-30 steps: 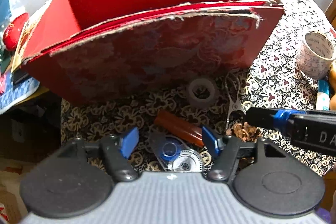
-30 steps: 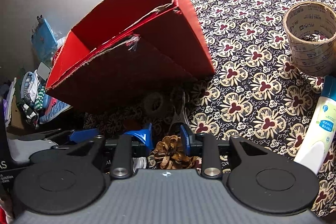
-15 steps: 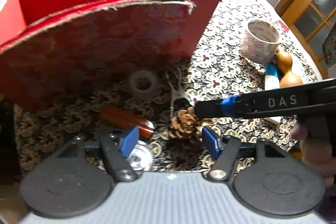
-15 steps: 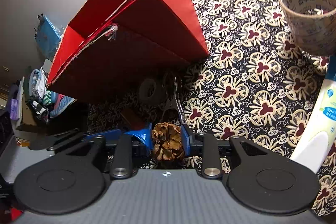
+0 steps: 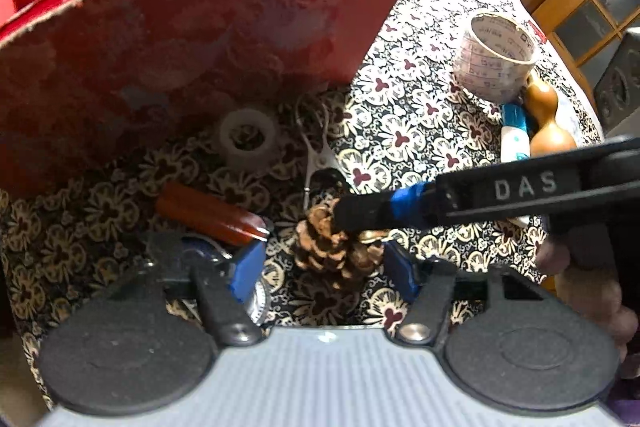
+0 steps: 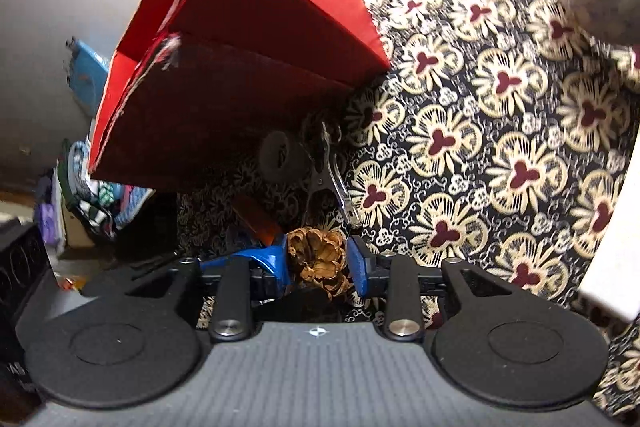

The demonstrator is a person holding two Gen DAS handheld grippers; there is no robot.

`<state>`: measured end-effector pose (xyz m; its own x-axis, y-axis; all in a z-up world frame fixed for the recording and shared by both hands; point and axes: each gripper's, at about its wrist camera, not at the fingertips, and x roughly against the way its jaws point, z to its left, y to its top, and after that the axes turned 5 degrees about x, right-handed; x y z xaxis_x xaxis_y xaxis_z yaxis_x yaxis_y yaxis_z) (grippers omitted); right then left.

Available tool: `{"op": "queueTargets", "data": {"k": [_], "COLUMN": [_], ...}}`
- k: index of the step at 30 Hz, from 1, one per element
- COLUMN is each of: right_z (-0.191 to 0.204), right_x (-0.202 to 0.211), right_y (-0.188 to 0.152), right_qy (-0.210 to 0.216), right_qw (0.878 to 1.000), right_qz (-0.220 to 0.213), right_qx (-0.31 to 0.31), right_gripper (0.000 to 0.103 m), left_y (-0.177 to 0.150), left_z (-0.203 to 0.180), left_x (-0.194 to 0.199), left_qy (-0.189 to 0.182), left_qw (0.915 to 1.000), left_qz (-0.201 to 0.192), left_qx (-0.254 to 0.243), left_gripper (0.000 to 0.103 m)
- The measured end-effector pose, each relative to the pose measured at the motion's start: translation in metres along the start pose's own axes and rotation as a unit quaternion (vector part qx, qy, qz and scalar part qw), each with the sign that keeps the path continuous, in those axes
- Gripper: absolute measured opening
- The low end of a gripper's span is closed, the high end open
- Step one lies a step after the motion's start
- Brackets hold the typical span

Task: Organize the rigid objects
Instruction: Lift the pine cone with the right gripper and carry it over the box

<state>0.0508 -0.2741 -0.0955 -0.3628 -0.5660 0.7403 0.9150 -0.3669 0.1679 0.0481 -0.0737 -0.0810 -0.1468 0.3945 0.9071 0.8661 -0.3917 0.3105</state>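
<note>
A brown pine cone (image 6: 318,259) sits between the blue fingers of my right gripper (image 6: 320,263), which is shut on it just above the patterned cloth. In the left wrist view the pine cone (image 5: 332,247) lies between the wide-open fingers of my left gripper (image 5: 326,267), with the right gripper's black finger (image 5: 372,213) reaching in over it. A brown-red lighter (image 5: 208,213), a small white tape roll (image 5: 248,139) and a metal clip (image 5: 316,159) lie in front of the red cardboard box (image 5: 180,39).
A large tape roll (image 5: 494,63), a blue-capped white bottle (image 5: 514,139) and a brown wooden gourd (image 5: 546,119) stand at the right. A round metal-and-blue item (image 5: 256,301) lies under the left finger. The box (image 6: 256,27) sits at the table's left edge, with clutter beyond.
My right gripper has closed in on the pine cone and holds it. My left gripper has swung right, so the pine cone now sits between its open fingers.
</note>
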Motion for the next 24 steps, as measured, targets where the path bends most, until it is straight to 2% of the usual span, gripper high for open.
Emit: {"op": "queueTargets", "data": {"k": [4, 8, 9, 14, 19, 24], "right_z": [-0.004, -0.002, -0.002, -0.005, 0.007, 0.046], "right_x": [0.001, 0.004, 0.005, 0.013, 0.045, 0.091], "right_y": [0.001, 0.000, -0.001, -0.004, 0.001, 0.024], "right_qy": [0.007, 0.006, 0.006, 0.008, 0.020, 0.030], "right_qw": [1.000, 1.000, 1.000, 1.000, 0.999, 0.990], "right_qz": [0.003, 0.001, 0.000, -0.010, -0.048, -0.110], "right_qx": [-0.013, -0.002, 0.000, -0.006, 0.011, 0.082], "right_gripper": [0.018, 0.016, 0.015, 0.014, 0.014, 0.014], "left_y": [-0.002, -0.003, -0.004, -0.007, -0.001, 0.023], "left_z": [0.004, 0.004, 0.004, 0.003, -0.013, -0.027], "left_x": [0.000, 0.001, 0.001, 0.008, 0.040, 0.092], "left_qy": [-0.022, -0.029, -0.029, -0.033, -0.034, -0.039], "left_qw": [0.9997, 0.9995, 0.9995, 0.9994, 0.9972, 0.9872], "left_qz": [0.004, 0.003, 0.001, -0.010, -0.059, -0.139], "left_qx": [0.008, 0.013, 0.013, 0.008, -0.031, -0.069], "left_gripper": [0.051, 0.049, 0.043, 0.043, 0.043, 0.043]}}
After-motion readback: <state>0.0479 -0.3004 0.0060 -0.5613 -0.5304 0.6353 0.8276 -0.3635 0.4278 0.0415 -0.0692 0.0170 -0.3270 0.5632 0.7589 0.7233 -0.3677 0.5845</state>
